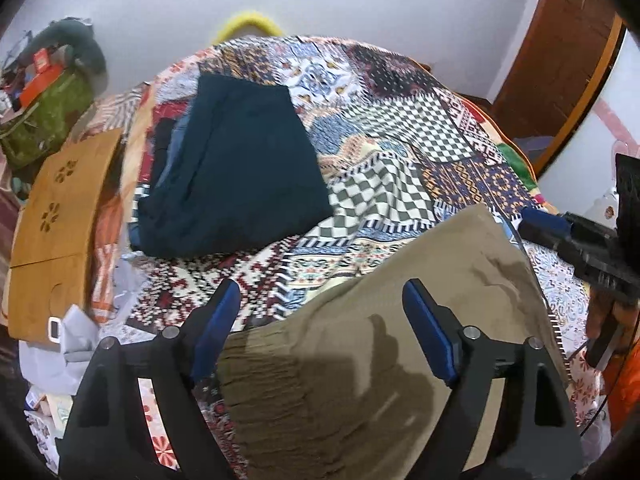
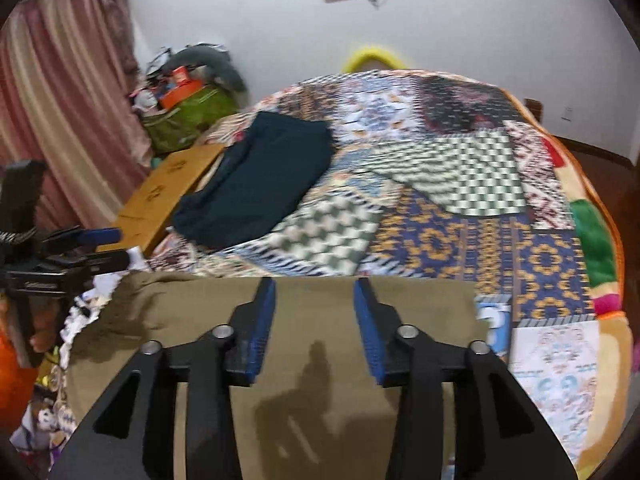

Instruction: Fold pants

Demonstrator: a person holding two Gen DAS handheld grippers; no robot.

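Olive-khaki pants (image 1: 360, 360) lie folded flat on the patchwork bedspread (image 1: 400, 140), close to the near edge. My left gripper (image 1: 320, 296) hovers above their left part, jaws wide apart with nothing between the blue pads. In the right wrist view the same pants (image 2: 304, 380) spread below my right gripper (image 2: 314, 284), which stands open and holds nothing. Each gripper shows in the other's view: the right gripper (image 1: 560, 232) at the right edge, the left gripper (image 2: 100, 244) at the left edge. Both cast shadows on the cloth.
A folded dark teal garment (image 1: 240, 168) lies on a small stack farther back on the bed. A wooden lap table (image 1: 60, 220) stands at the bed's left side, with a green bag (image 1: 48, 120) of clutter behind it. A wooden door (image 1: 560, 60) stands at the right.
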